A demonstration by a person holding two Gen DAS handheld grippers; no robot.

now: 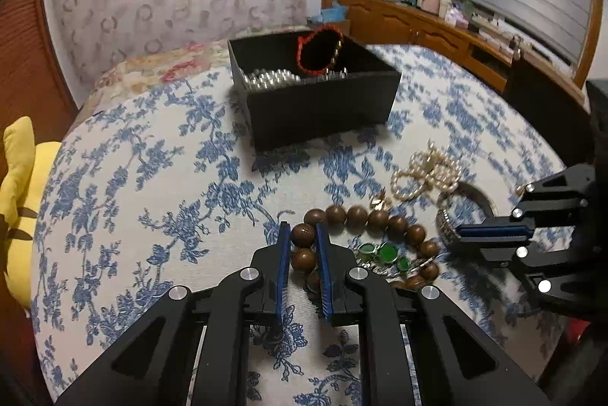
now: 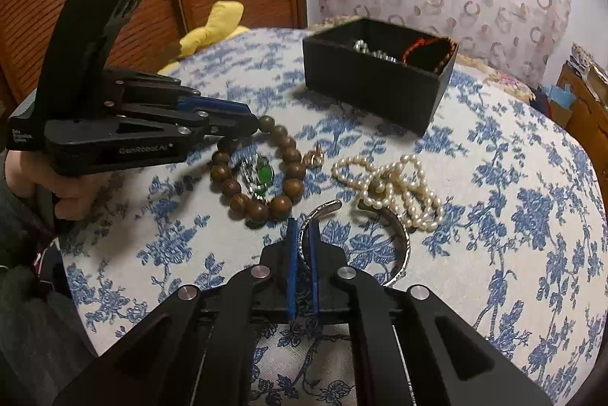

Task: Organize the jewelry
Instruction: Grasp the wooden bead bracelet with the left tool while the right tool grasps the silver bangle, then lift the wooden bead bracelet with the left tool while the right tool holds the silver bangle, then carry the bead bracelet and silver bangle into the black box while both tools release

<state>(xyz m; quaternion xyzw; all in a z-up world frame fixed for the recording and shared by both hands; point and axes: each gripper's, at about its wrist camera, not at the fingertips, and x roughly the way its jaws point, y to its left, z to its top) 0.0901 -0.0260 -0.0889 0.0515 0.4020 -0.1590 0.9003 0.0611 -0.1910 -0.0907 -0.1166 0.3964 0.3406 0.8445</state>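
Box at far side already holds pearls and a red bracelet; left gripper clamps wooden bead bracelet, right gripper clamps silver bangle, pearl strand and green pendant remain on bedspread.

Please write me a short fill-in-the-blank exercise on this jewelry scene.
1. The left gripper is shut on the ____ bead bracelet.
2. The right gripper is shut on the silver ____.
3. The pearl necklace lies on the ____, outside the box.
4. The box is ____ in colour.

Missing words: wooden; bangle; bedspread; black
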